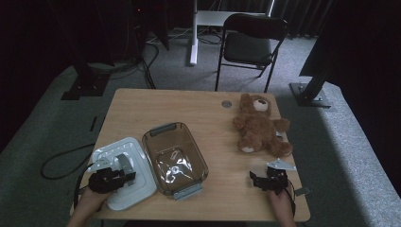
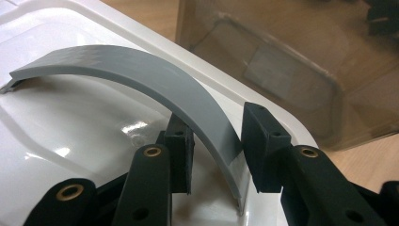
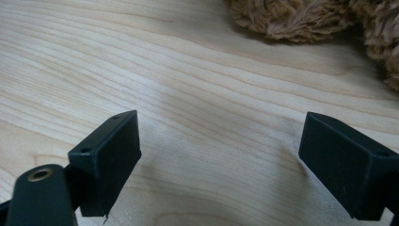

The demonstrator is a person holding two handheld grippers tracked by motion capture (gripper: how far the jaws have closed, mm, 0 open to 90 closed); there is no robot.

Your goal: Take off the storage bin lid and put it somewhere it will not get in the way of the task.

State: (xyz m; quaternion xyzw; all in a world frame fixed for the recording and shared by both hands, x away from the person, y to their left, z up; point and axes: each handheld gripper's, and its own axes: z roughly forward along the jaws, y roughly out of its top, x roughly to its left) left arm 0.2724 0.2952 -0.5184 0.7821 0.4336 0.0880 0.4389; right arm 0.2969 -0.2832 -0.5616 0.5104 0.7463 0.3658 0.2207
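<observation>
Presently the left gripper (image 2: 215, 155) straddles the grey arched handle (image 2: 141, 77) of the white lid (image 2: 61, 127), which lies flat on the bench (image 1: 213, 109) directly beneath it. Its jaws stand one on each side of the handle's near end; the pad (image 2: 181, 157) on one side appears to touch the strip, while a narrow gap shows at the other, so the pinch is judged near-closed but not yet confirmed firm. The clear brown tub (image 2: 291, 61) stands just beyond the gripper and to its right, almost against the lid's edge. To do this step well, the grip should be moved nearer the crown of the arch, since a hold at the low end would likely let the lid hang tilted; both pads should be seated squarely before lifting, and the lift taken straight up to clear the tub rim. The right gripper (image 3: 221, 165) rests with jaws spread wide over bare bench, nothing between them, the teddy bear (image 3: 301, 16) ahead of it and apart.
</observation>
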